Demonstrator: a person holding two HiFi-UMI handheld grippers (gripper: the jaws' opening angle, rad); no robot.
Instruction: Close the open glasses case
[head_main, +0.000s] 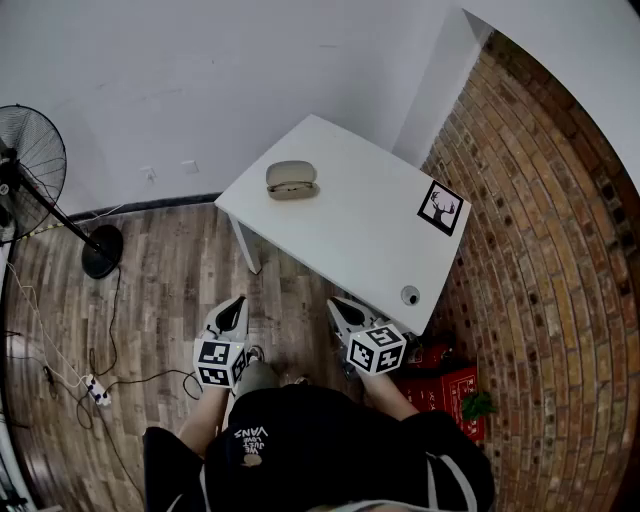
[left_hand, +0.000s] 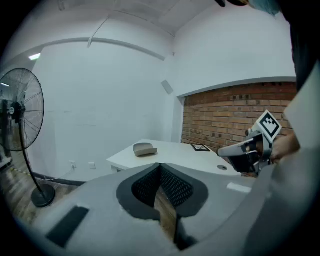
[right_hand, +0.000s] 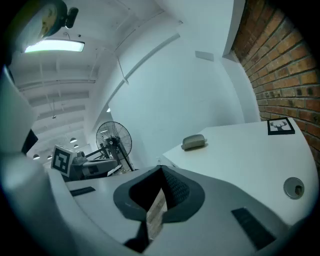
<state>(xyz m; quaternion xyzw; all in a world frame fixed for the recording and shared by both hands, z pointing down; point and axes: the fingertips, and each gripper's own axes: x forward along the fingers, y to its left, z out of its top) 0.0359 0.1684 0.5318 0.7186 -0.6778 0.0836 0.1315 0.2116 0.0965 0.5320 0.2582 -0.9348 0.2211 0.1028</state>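
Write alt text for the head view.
A glasses case lies near the far corner of a white table; in front, over the wood floor, a person holds the left gripper and right gripper, both shut and empty.

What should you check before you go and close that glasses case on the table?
1. Glasses case in sight, on the far corner of the white table: ok.
2. Lid really open: cannot tell, the case is too small from here.
3. Left gripper free: ok, its fingers are together with nothing between them.
4. Right gripper free: ok, its fingers are together and empty too.
5. Grippers close enough to the case: not ok, both hang over the wooden floor, short of the table.
6. Room around the case: ok, the deer picture lies well apart from it.
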